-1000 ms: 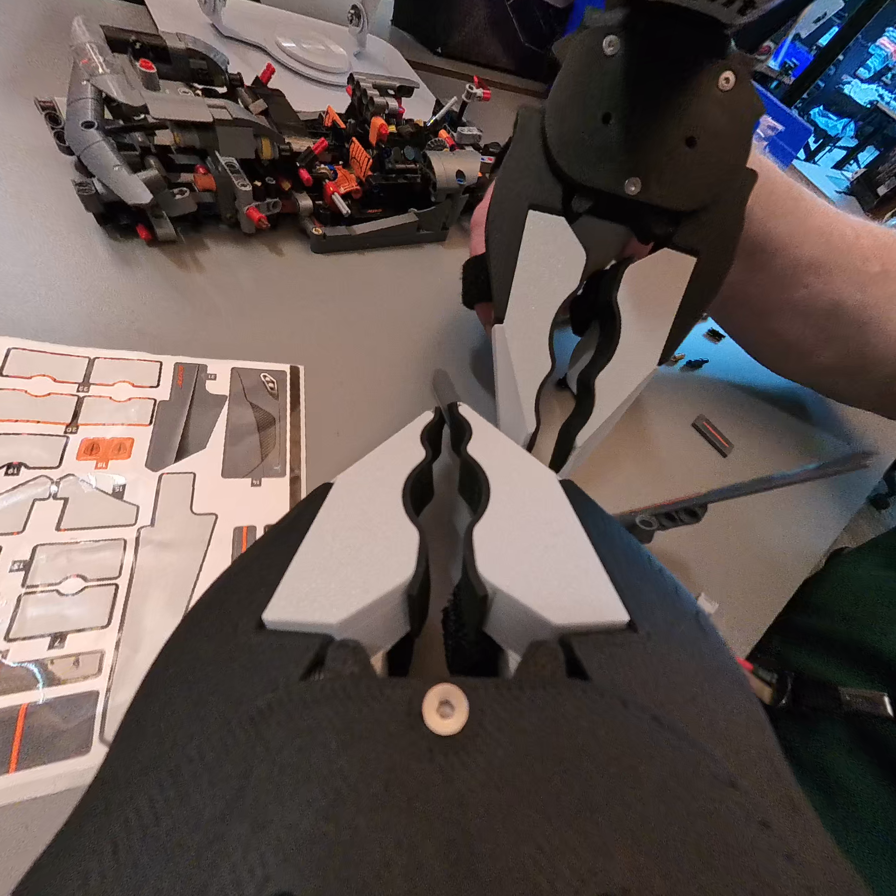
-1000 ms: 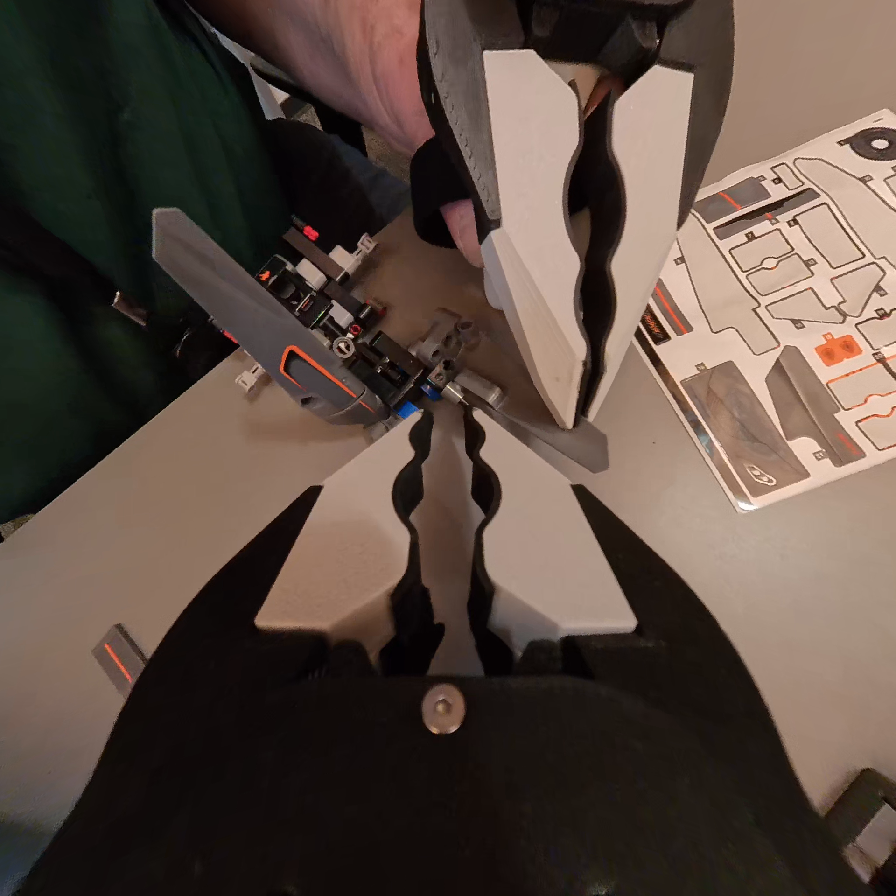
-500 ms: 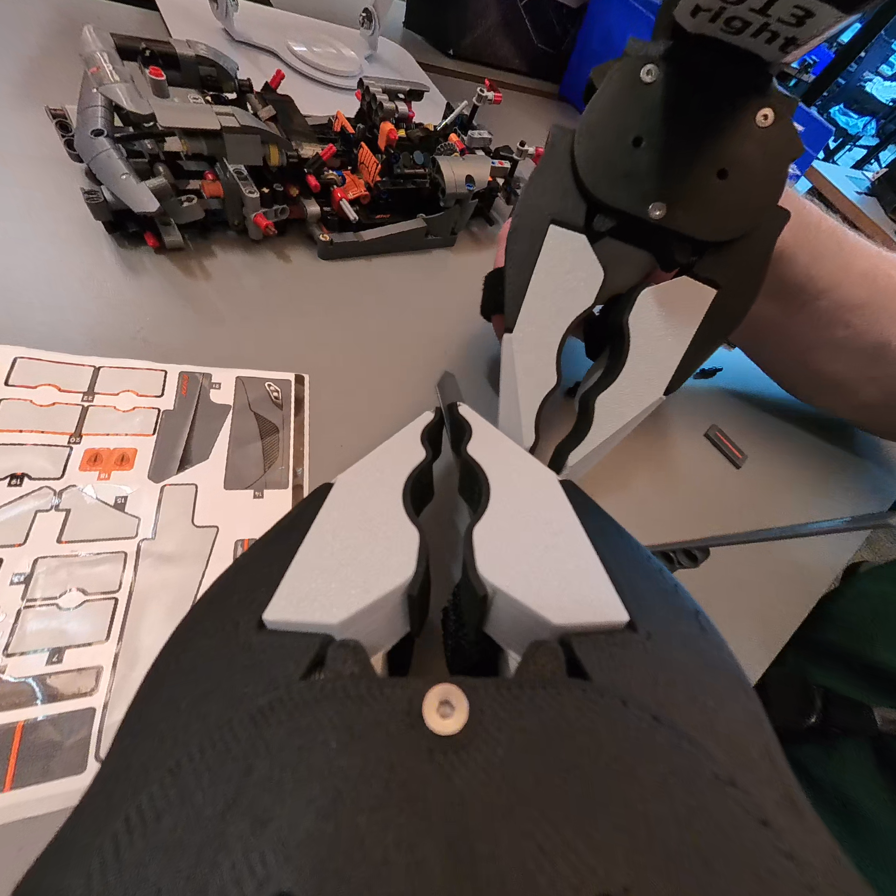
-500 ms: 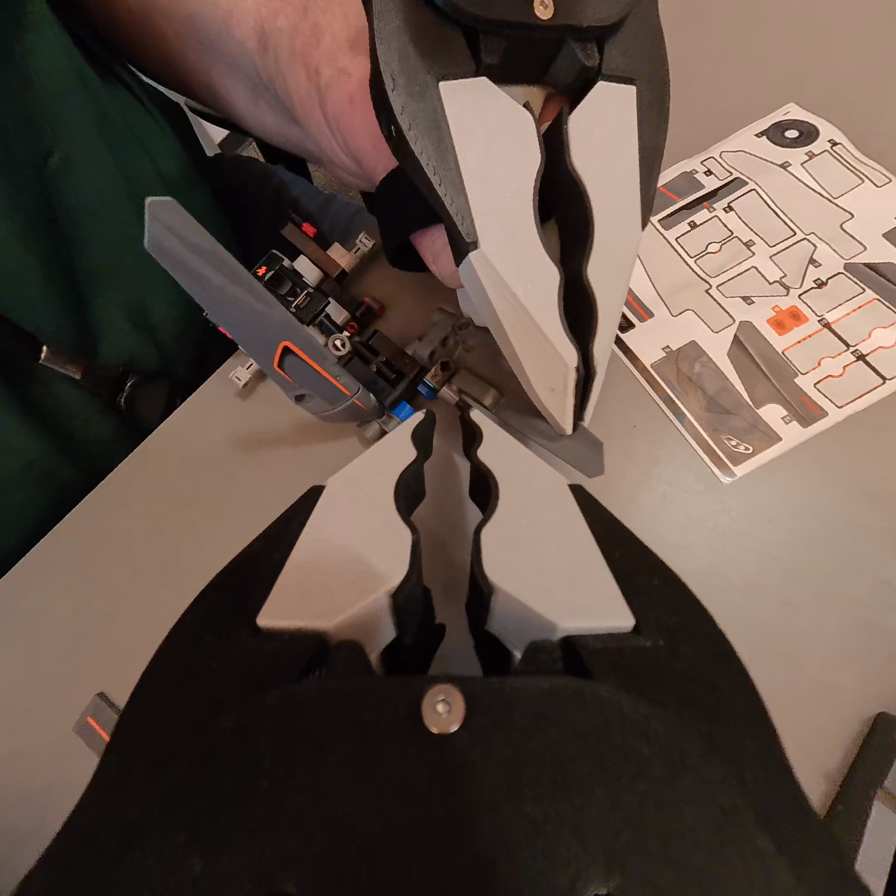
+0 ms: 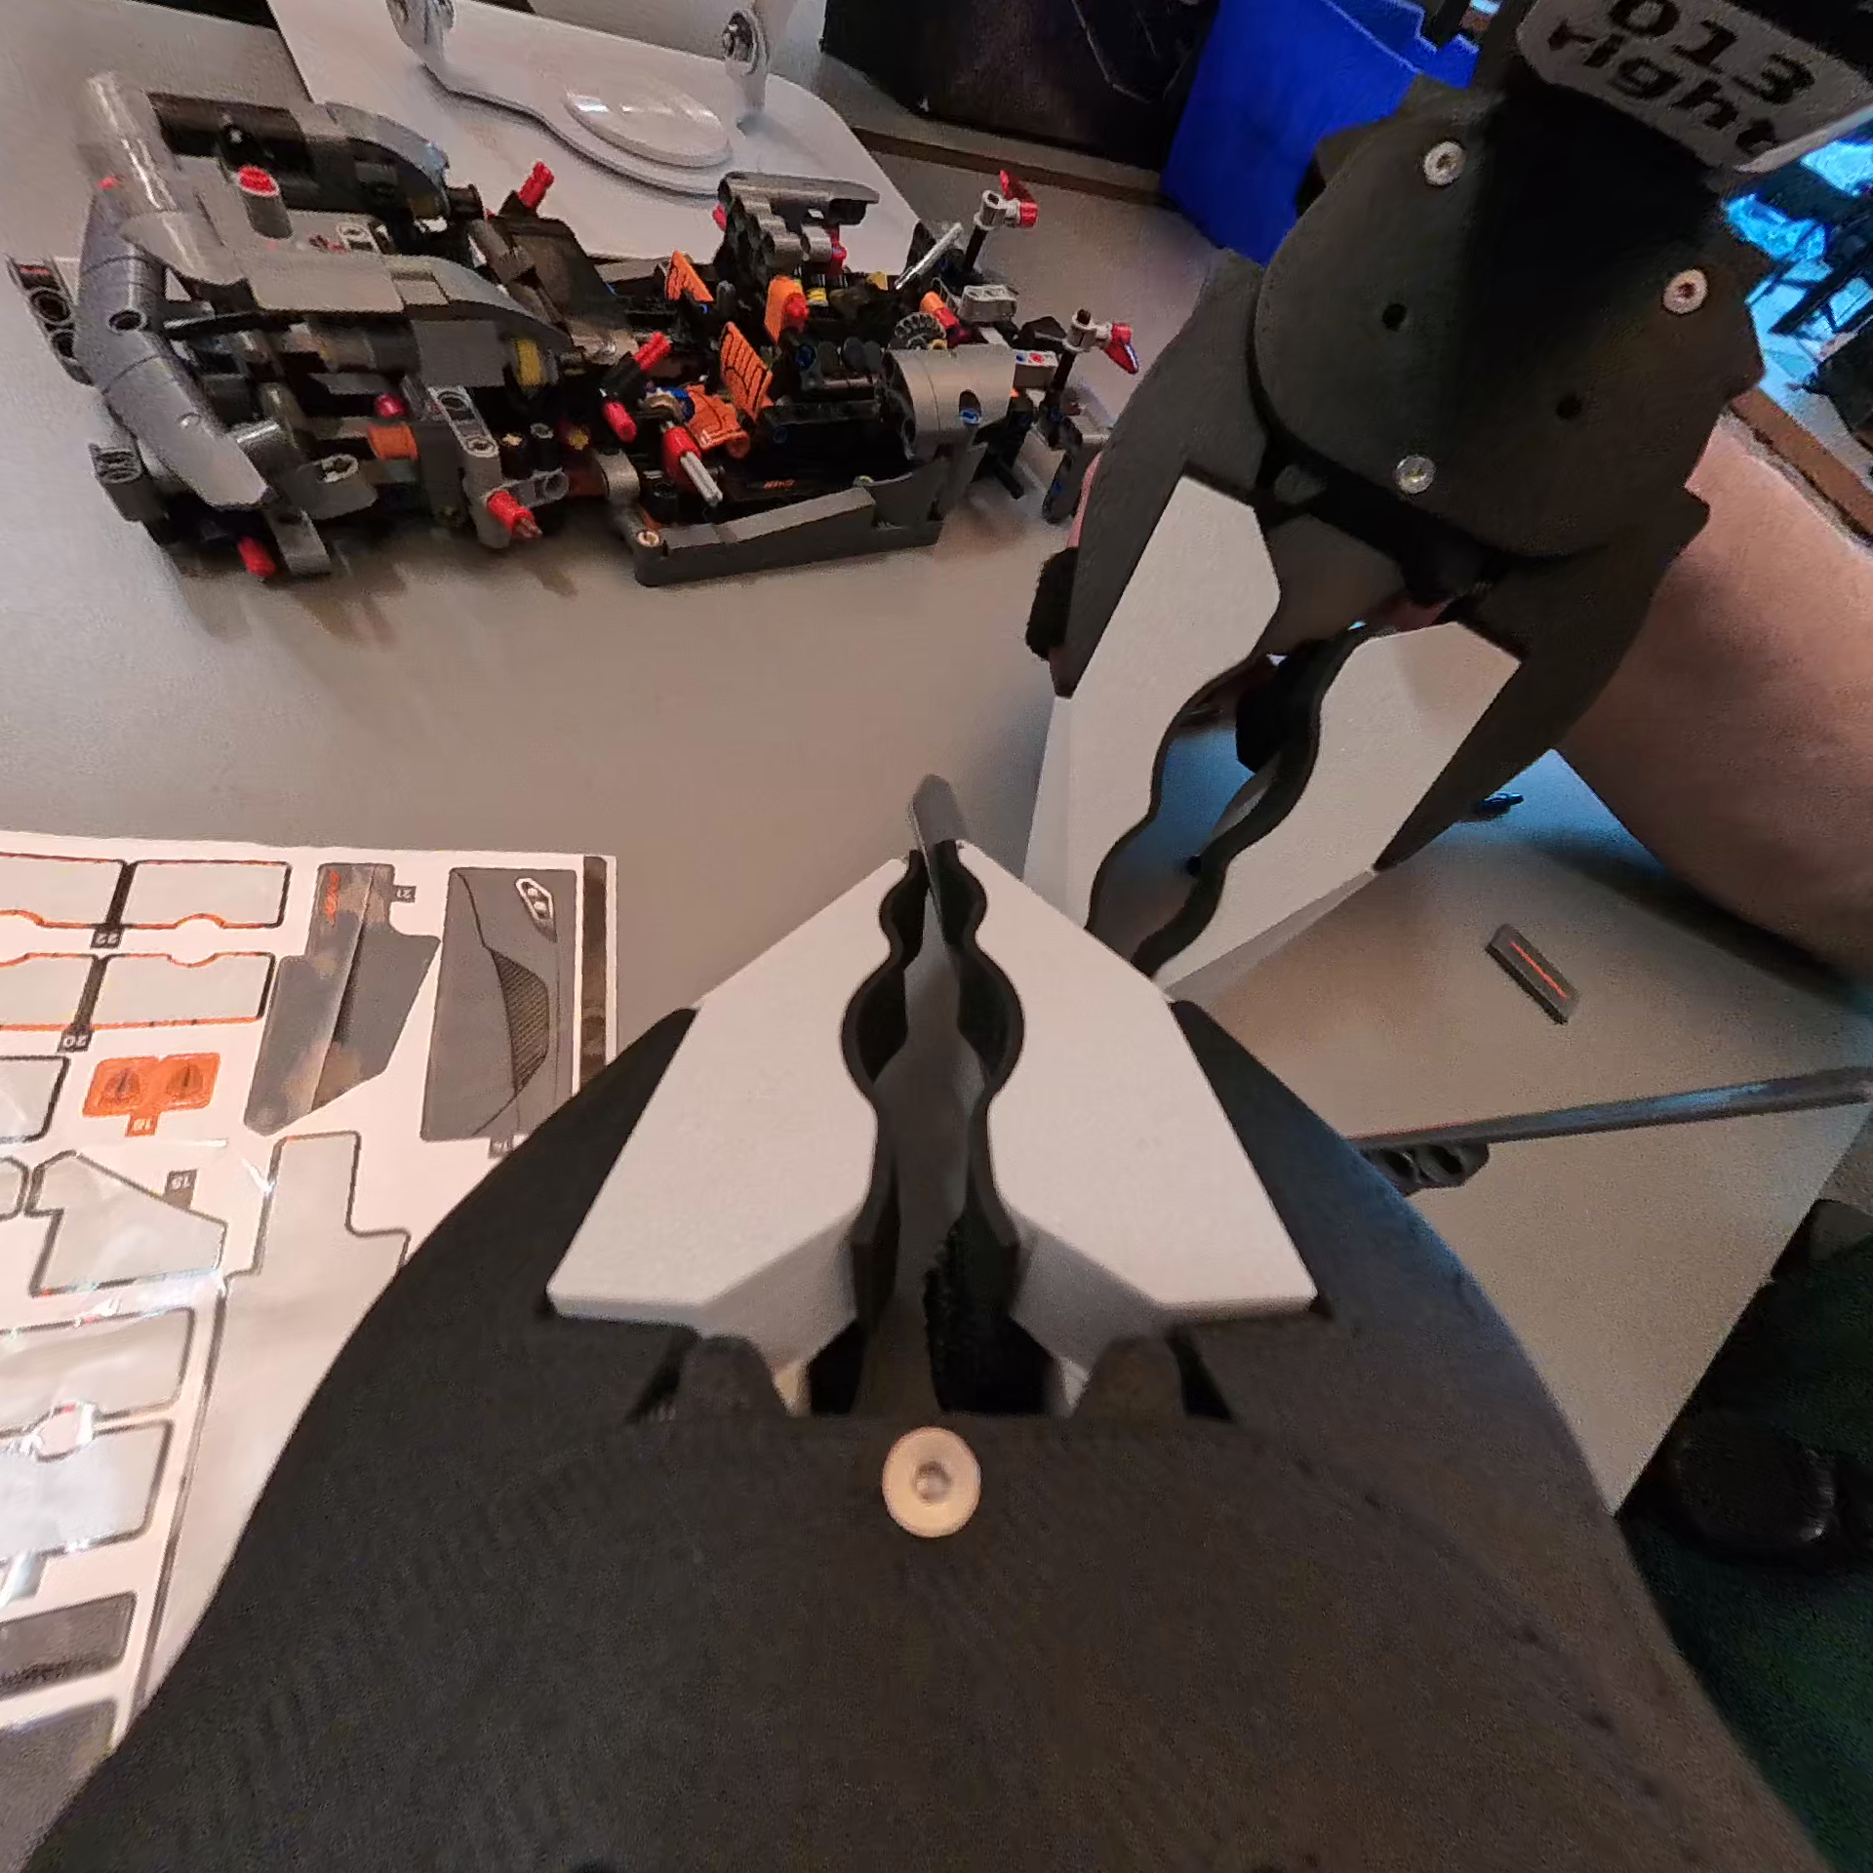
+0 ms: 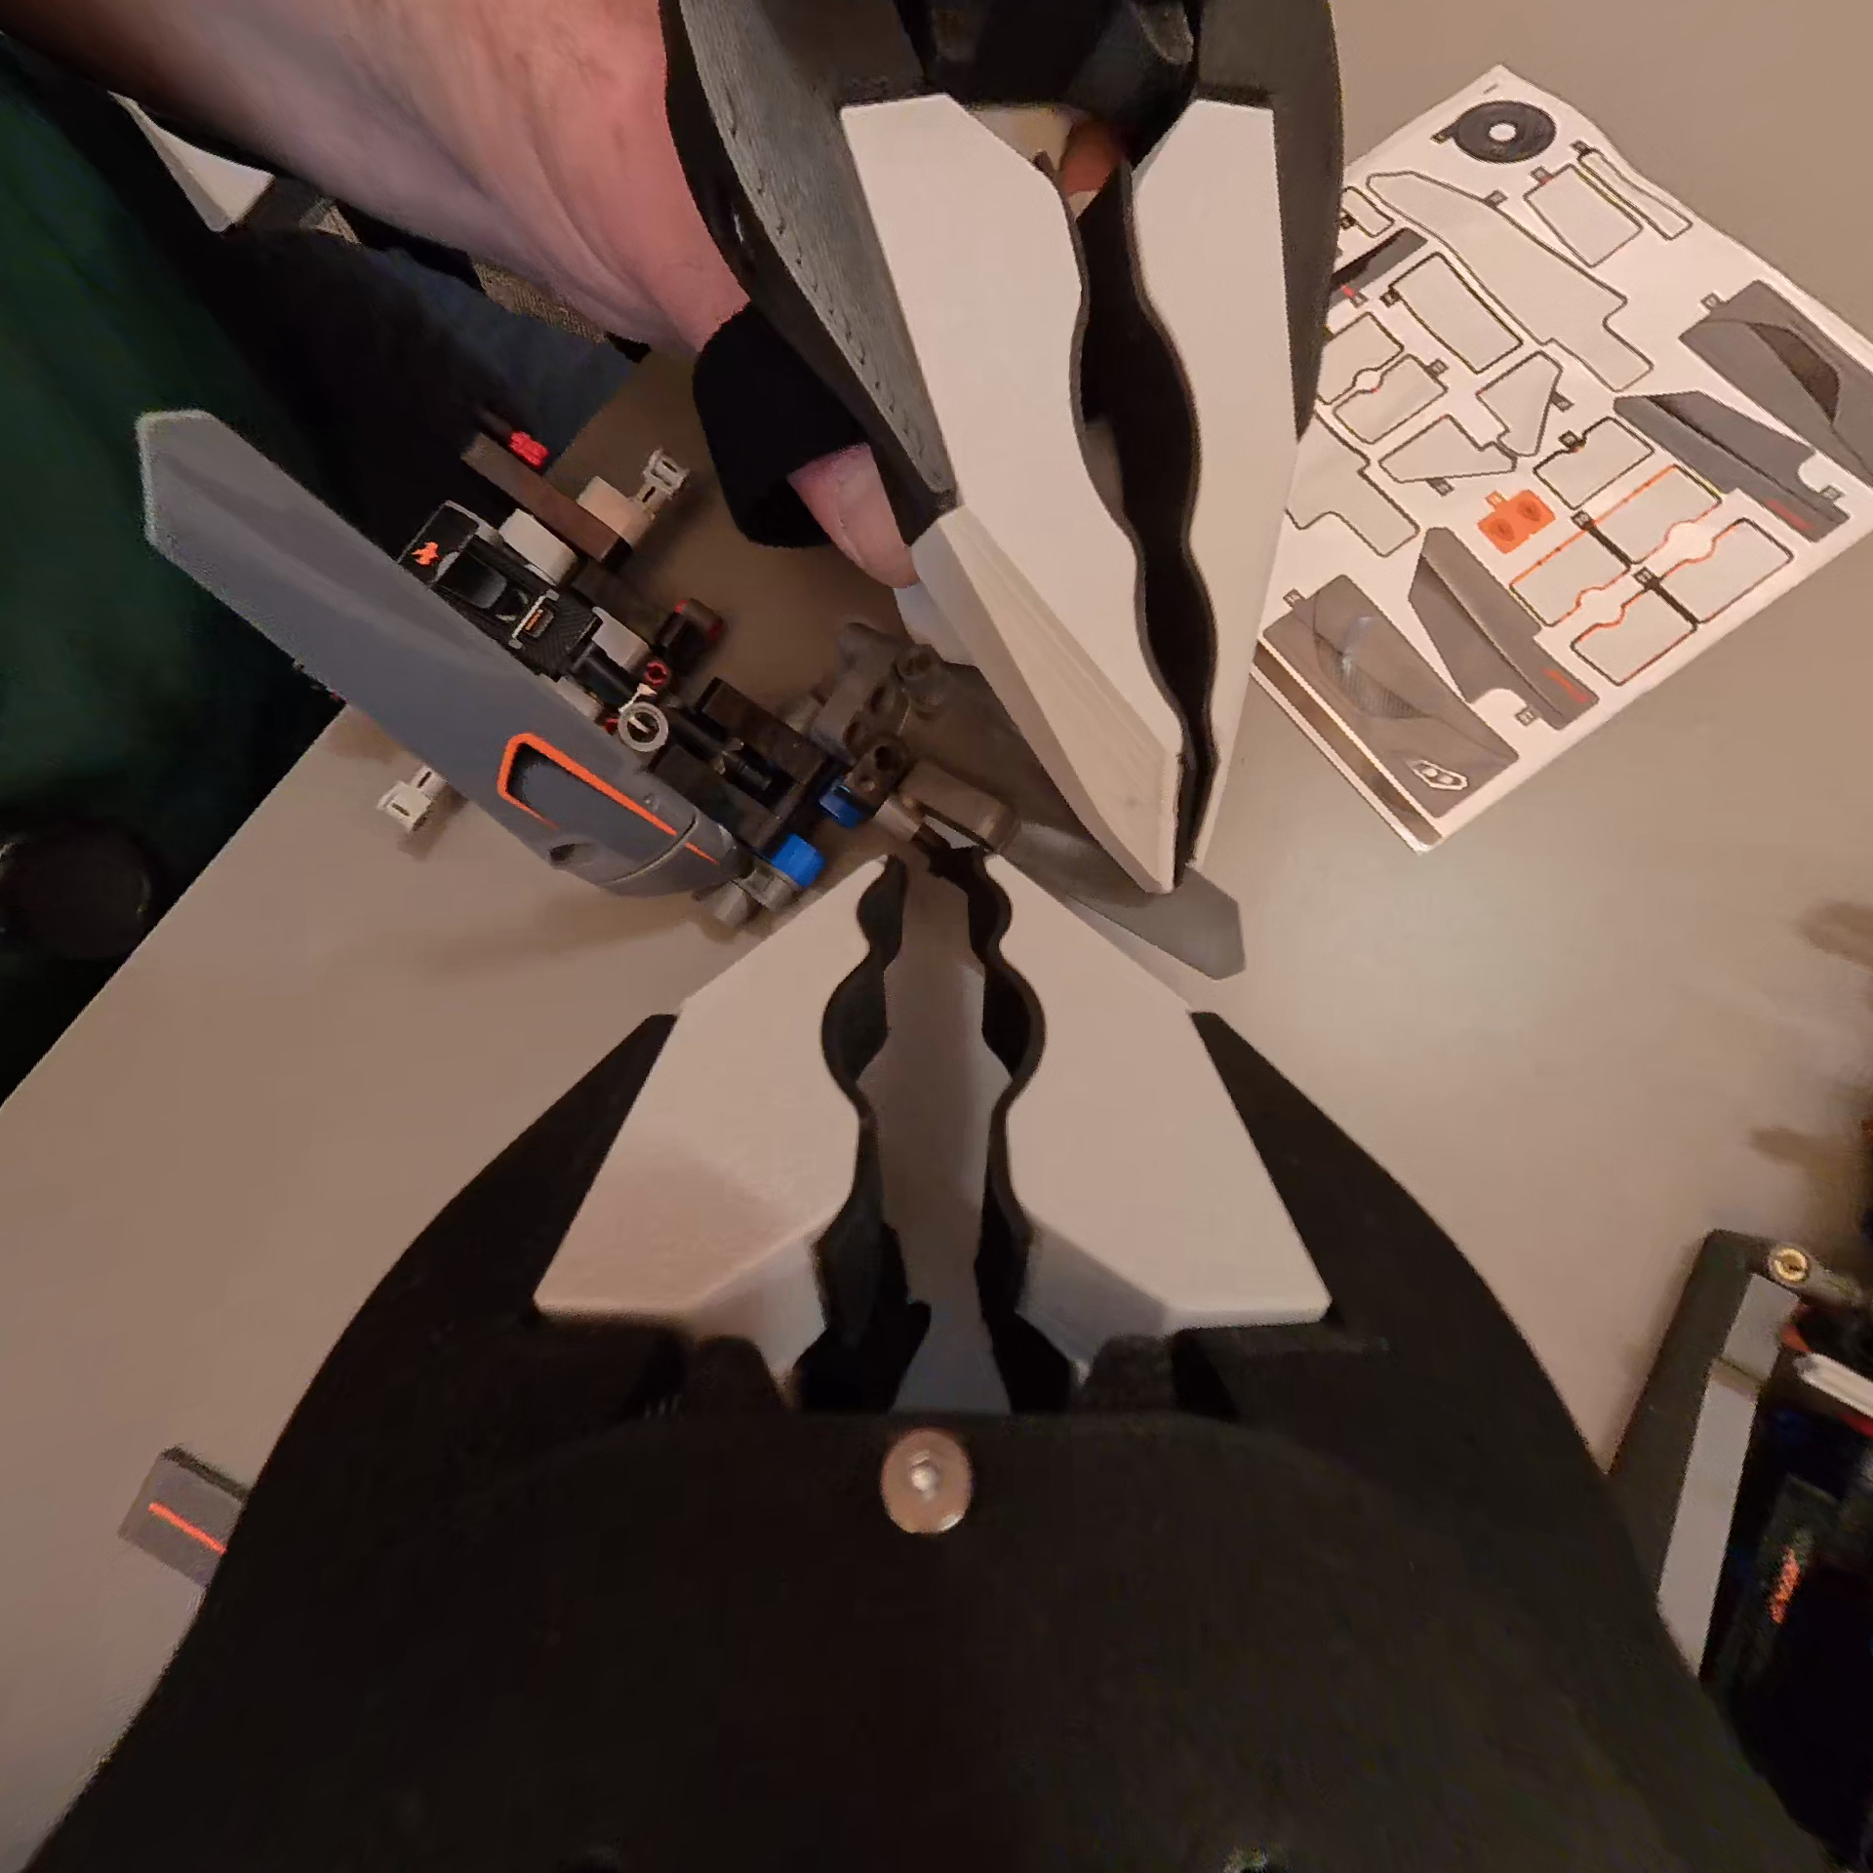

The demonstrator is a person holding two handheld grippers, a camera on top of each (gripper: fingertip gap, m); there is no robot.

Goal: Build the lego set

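A small lego subassembly (image 6: 568, 730), with a long grey panel with orange trim, black bricks and blue pins, hangs just above the table's near corner. My left gripper (image 5: 938, 872) is shut on the thin grey panel end (image 6: 1206, 927) of it; it comes in from above in the right wrist view (image 6: 1181, 872). My right gripper (image 6: 932, 867) has its jaws nearly together, with its tips on a small grey connector (image 6: 953, 811) of the same subassembly. It also shows in the left wrist view (image 5: 1145, 948). The big car chassis (image 5: 487, 385) lies at the far left.
A sticker sheet (image 5: 203, 1064) lies flat to the left, also in the right wrist view (image 6: 1581, 487). A small dark tile with an orange stripe (image 5: 1530, 973) lies near the table edge. A white stand (image 5: 628, 122) and a blue bin (image 5: 1287, 101) stand behind. A person in green sits at the corner. My hands' fingertips stand some 4 cm from each other.
Both grippers keep their hold. The pair with the subassembly has shifted slightly; the chassis sits lower in the left view and the sticker sheet has slid up and right in the right view.
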